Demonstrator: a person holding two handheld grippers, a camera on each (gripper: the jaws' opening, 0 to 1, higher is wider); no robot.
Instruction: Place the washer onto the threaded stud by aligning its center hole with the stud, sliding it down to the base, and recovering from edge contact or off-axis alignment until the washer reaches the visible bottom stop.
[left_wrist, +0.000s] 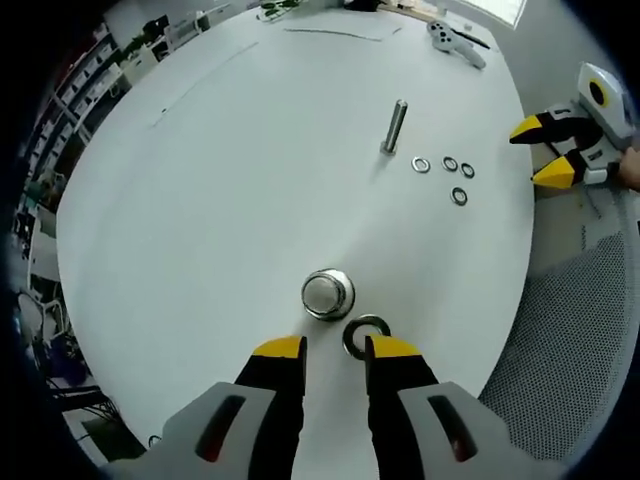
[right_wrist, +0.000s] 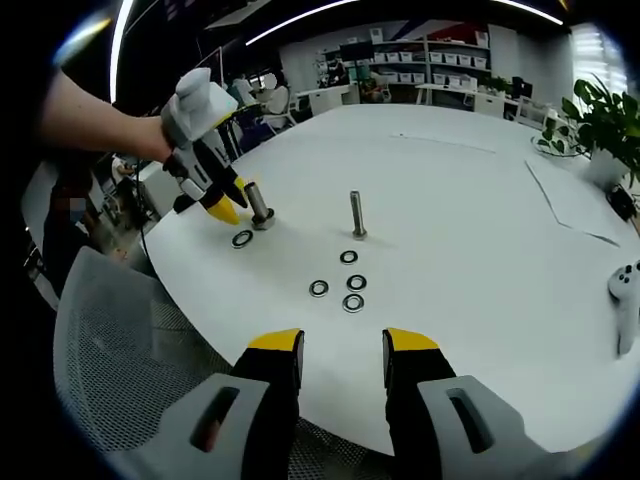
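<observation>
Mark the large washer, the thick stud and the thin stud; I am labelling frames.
large washer (left_wrist: 366, 336): left gripper view, on its ring.
thick stud (left_wrist: 327, 293): left gripper view, on its top face.
thin stud (right_wrist: 356, 215): right gripper view, mid-shaft.

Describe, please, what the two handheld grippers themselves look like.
Both match: the left gripper and right gripper have black jaws capped with yellow tips, rising from light grey bodies with dark slots. In the right gripper view, the left one is held by a bare forearm with no sleeve visible.

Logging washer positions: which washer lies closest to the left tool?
The large washer lying alone beside the thick stud, just ahead of the left tool. The small washers cluster by the thin stud.
</observation>
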